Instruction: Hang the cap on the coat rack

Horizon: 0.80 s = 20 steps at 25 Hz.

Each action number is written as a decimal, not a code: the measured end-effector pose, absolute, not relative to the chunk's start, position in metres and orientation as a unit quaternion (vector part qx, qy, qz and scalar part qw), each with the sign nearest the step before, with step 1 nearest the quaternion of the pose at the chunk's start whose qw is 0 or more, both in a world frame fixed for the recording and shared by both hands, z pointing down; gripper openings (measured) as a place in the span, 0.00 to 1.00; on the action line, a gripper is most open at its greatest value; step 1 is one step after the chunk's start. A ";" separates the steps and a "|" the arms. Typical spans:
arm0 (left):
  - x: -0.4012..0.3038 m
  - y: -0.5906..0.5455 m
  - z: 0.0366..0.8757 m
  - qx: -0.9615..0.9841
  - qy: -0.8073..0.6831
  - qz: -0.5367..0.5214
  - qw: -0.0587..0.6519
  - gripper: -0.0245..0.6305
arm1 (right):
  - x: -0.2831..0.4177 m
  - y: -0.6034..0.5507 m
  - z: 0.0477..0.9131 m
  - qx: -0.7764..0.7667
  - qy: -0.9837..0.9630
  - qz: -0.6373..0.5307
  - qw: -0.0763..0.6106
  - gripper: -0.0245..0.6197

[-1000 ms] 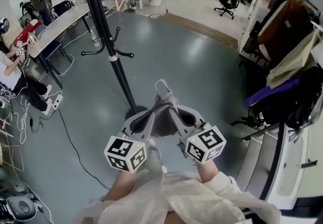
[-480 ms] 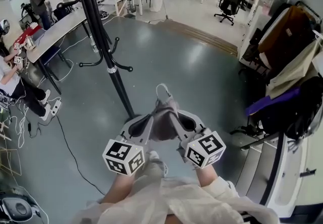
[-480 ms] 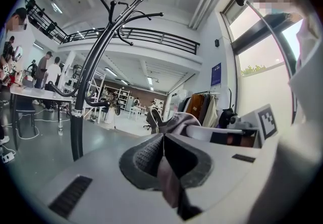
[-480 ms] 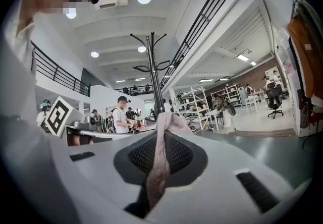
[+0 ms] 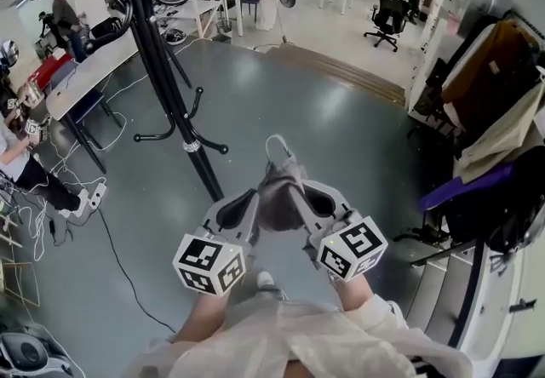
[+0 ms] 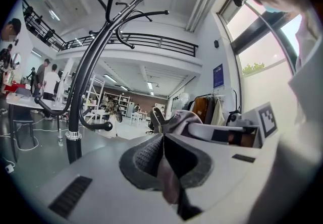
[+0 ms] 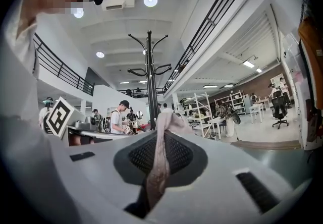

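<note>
Left gripper [image 6: 162, 142] and right gripper [image 7: 160, 140] are further forward and slightly higher than a second ago, so the coat rack [image 5: 157, 70] looms nearer, up-left. Both grippers are clamped tight on the cap [image 5: 279, 185], which hangs in the air between them, clear of every hook. Approach phase, I judge; the lift onto a hook remains.
</note>
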State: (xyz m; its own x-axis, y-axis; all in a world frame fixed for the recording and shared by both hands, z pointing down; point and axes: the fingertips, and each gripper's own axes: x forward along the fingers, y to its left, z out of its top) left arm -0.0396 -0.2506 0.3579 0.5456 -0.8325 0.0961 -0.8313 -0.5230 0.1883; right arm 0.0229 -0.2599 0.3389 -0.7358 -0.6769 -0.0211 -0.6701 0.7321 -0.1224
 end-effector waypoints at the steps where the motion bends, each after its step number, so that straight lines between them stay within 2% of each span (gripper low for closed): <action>1: -0.042 -0.257 0.355 0.872 -0.479 -0.006 0.102 0.07 | 0.020 -0.267 0.335 -0.360 0.931 -0.047 0.035 0.05; 20: -0.075 -0.363 0.327 0.878 -0.474 -0.038 0.058 0.07 | -0.024 -0.385 0.315 -0.328 0.943 -0.011 0.061 0.05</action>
